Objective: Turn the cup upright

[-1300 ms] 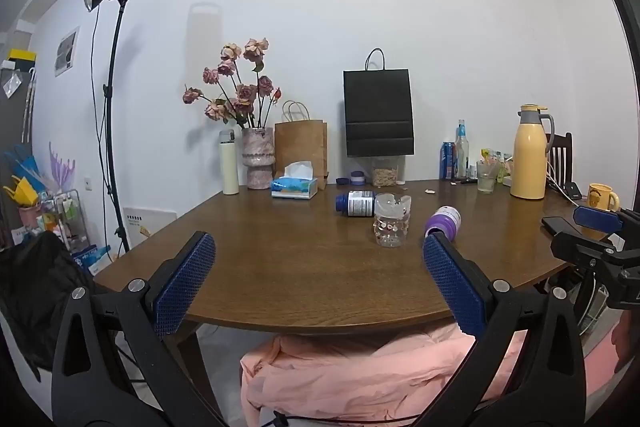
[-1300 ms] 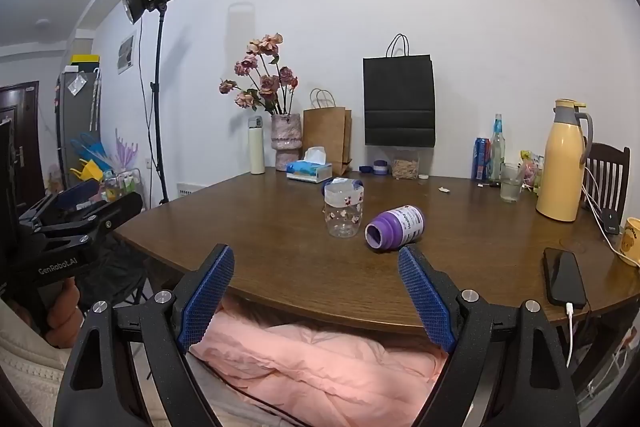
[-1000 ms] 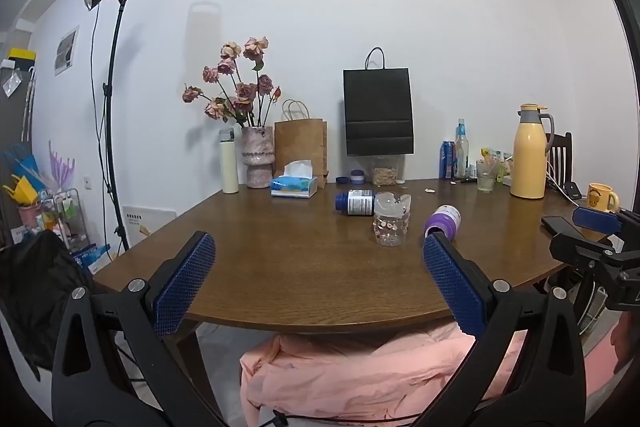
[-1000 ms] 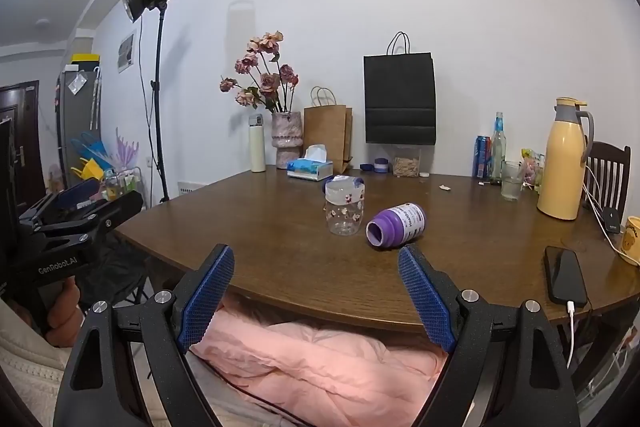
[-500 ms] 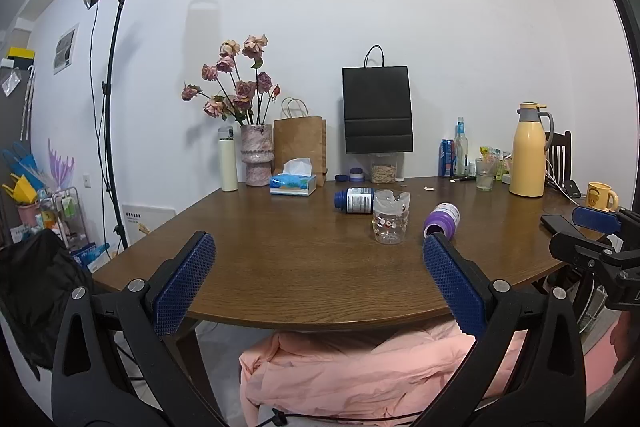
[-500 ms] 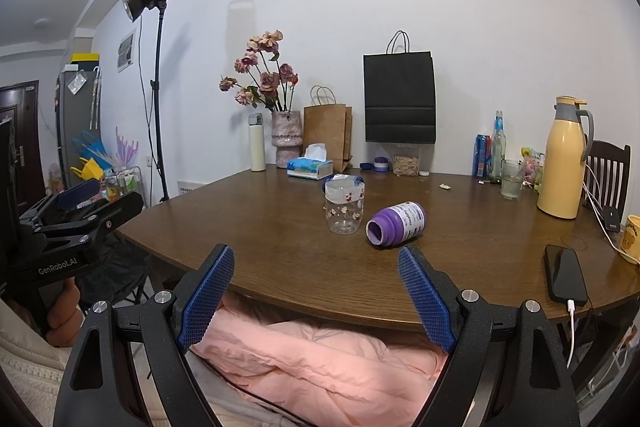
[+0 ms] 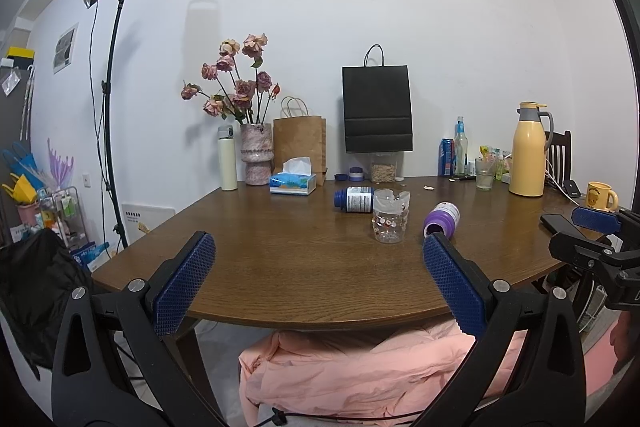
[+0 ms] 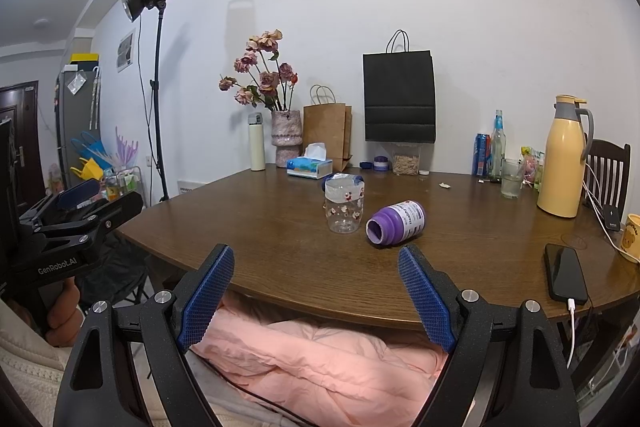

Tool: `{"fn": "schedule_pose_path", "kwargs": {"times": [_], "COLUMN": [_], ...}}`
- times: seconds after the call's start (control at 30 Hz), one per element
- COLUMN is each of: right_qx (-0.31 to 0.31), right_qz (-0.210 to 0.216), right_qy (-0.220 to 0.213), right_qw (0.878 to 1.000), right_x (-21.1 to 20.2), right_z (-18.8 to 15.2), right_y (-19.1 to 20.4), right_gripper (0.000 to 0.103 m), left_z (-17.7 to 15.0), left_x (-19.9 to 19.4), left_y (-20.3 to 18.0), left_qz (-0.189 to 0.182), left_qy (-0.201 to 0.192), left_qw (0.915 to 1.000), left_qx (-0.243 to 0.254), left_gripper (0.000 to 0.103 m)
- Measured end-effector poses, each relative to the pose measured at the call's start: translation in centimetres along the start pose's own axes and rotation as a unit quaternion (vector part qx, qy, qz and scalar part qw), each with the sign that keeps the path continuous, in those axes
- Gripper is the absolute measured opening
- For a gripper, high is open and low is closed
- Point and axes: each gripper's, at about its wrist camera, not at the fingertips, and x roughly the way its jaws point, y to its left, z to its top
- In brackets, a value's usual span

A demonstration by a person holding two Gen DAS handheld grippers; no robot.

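A purple cup (image 8: 396,224) with a white label lies on its side on the brown wooden table (image 8: 280,267), its open mouth turned toward the near edge; it also shows as the purple cup (image 7: 442,219) in the left wrist view. Just left of it stands a clear patterned cup (image 8: 344,209), also the clear cup (image 7: 390,221). My right gripper (image 8: 316,253) is open, short of the table's near edge and facing the purple cup. My left gripper (image 7: 318,243) is open too, held back from the edge, with nothing between its fingers.
A blue bottle (image 7: 354,199) lies behind the clear cup. Along the back stand a flower vase (image 7: 256,159), tissue box (image 7: 292,183), paper bags and a yellow jug (image 8: 564,163). A black phone (image 8: 566,277) with cable lies at right. Pink cloth (image 8: 320,359) lies below the edge.
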Motion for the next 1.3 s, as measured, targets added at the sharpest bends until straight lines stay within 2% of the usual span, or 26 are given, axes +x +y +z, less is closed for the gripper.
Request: {"fn": "schedule_pose_path", "kwargs": {"times": [1.3], "right_qx": [-0.001], "right_qz": [-0.001], "right_qy": [-0.002], "right_qw": [1.0], "right_x": [0.31], "right_z": [-0.21], "right_y": [-0.2], "right_gripper": [0.089], "left_z": [0.23], "left_x": [-0.11], "left_y": [0.01], "left_qz": [0.0], "left_qy": [-0.001], "left_qw": [1.0], "left_qx": [0.001], "left_gripper": [0.103]}}
